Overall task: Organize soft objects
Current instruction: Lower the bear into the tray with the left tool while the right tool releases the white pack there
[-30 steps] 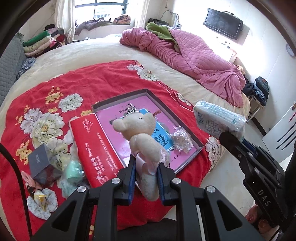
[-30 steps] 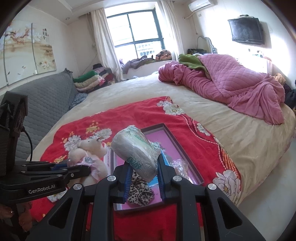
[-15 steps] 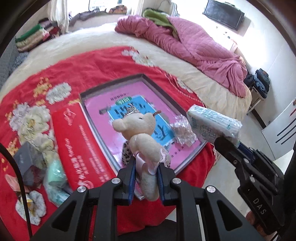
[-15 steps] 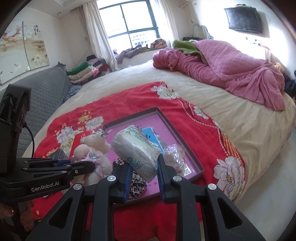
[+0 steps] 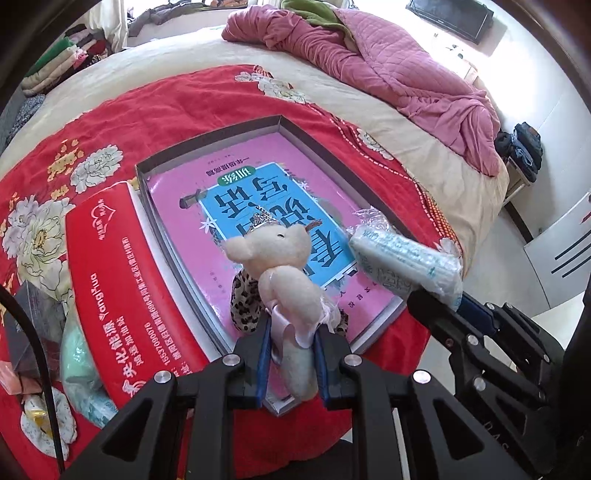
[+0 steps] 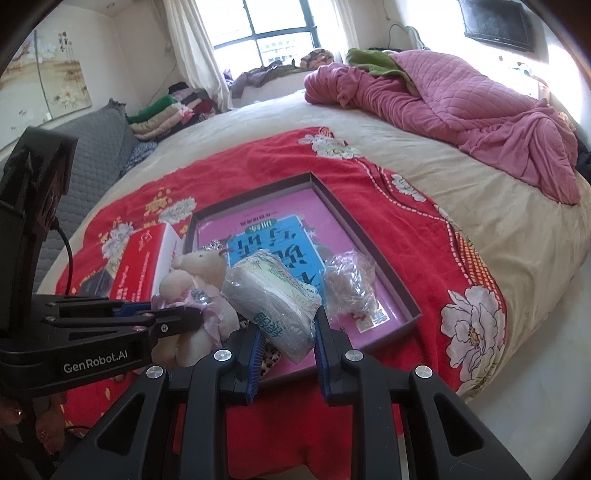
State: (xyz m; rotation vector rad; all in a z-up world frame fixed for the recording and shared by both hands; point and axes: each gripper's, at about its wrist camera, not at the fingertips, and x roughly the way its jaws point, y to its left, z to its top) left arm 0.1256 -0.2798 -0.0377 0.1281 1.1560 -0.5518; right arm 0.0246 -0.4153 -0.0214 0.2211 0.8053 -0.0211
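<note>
Teddy bear [image 5: 284, 284] sits clamped in the left hand-held gripper [image 5: 290, 354], while the right hand-held gripper [image 6: 286, 352] is clamped on a wrapped tissue pack [image 6: 275, 299], both above the tray [image 6: 369, 240].

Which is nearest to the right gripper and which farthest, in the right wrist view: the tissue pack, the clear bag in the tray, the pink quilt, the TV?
1. Tissue pack: clamped in the right gripper itself.
2. Clear bag: just beyond, at the tray's near right corner.
3. Pink quilt: bunched at the bed's far right.
4. TV: on the wall behind the quilt.
</note>
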